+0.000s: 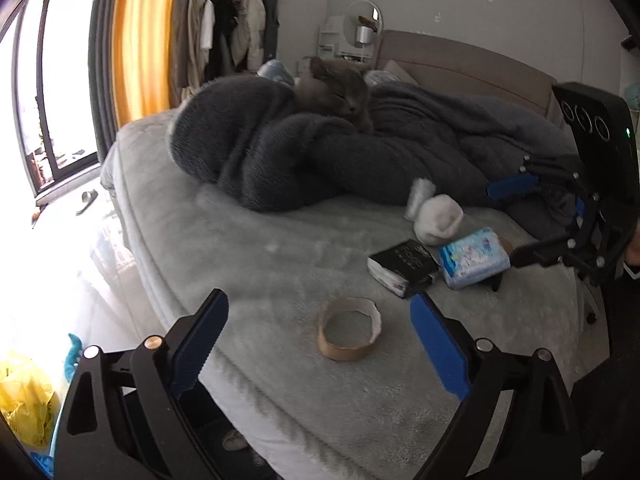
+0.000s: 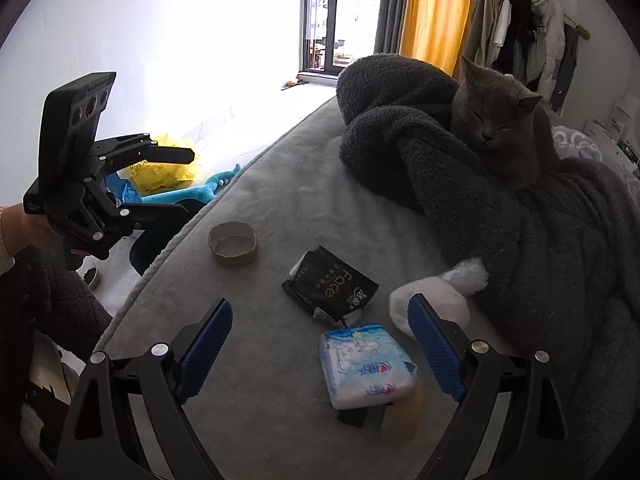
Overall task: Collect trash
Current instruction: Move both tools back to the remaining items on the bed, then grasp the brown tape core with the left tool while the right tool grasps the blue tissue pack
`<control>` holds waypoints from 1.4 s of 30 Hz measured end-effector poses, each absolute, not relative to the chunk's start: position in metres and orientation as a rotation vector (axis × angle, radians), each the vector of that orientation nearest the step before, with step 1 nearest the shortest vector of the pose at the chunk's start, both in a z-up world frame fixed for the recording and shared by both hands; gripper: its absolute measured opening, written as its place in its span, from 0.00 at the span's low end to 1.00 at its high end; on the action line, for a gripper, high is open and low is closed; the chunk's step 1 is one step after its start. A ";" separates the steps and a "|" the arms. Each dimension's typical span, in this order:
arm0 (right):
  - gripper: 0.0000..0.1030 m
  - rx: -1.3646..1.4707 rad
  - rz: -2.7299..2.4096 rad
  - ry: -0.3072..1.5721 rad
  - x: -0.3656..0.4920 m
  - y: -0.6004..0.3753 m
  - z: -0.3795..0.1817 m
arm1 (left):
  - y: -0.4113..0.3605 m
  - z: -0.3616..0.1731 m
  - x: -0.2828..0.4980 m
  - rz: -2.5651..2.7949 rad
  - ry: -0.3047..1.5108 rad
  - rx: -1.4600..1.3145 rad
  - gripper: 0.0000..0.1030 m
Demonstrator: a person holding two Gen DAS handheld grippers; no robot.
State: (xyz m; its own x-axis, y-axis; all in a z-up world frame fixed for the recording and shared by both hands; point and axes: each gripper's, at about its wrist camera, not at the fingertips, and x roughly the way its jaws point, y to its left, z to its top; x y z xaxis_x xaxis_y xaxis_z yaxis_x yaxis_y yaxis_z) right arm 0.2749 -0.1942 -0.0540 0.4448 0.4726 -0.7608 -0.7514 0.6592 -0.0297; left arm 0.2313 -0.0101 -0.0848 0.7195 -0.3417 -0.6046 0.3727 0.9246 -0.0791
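One black packet [image 2: 331, 289] reading "Face", blue-white tissue pack [image 2: 366, 366] beside it

Yellowish object [image 2: 402, 416] under the tissue pack [image 2: 366, 366] — mostly hidden, unidentifiable.

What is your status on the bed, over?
Left gripper open, over cardboard tape ring. Right gripper open, over tissue pack. Nothing held. Cat dozing on blanket, clear of the trash.

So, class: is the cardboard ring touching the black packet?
Apart. The right wrist view shows bare bed cover between the cardboard ring and the black packet.
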 end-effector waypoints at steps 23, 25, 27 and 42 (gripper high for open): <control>0.89 -0.454 0.723 0.903 0.285 -0.213 -0.093 | -0.044 -0.129 0.257 -0.436 0.790 0.038 0.70; 0.89 -0.460 0.700 0.902 0.287 -0.211 -0.095 | -0.044 -0.130 0.260 -0.430 0.802 0.015 0.68; 0.89 -0.448 0.691 0.907 0.292 -0.211 -0.099 | -0.046 -0.130 0.263 -0.419 0.808 0.001 0.67; 0.77 -0.475 0.642 0.928 0.304 -0.207 -0.118 | -0.037 -0.120 0.274 -0.326 0.805 -0.059 0.47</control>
State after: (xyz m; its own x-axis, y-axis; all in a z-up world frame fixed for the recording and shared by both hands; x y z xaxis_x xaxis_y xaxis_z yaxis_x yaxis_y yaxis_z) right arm 0.3035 -0.2071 -0.1184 0.4391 0.2988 -0.8473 -0.6871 0.7193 -0.1024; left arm 0.2736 -0.0370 -0.1200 0.6459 -0.3083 -0.6984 0.2641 0.9486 -0.1746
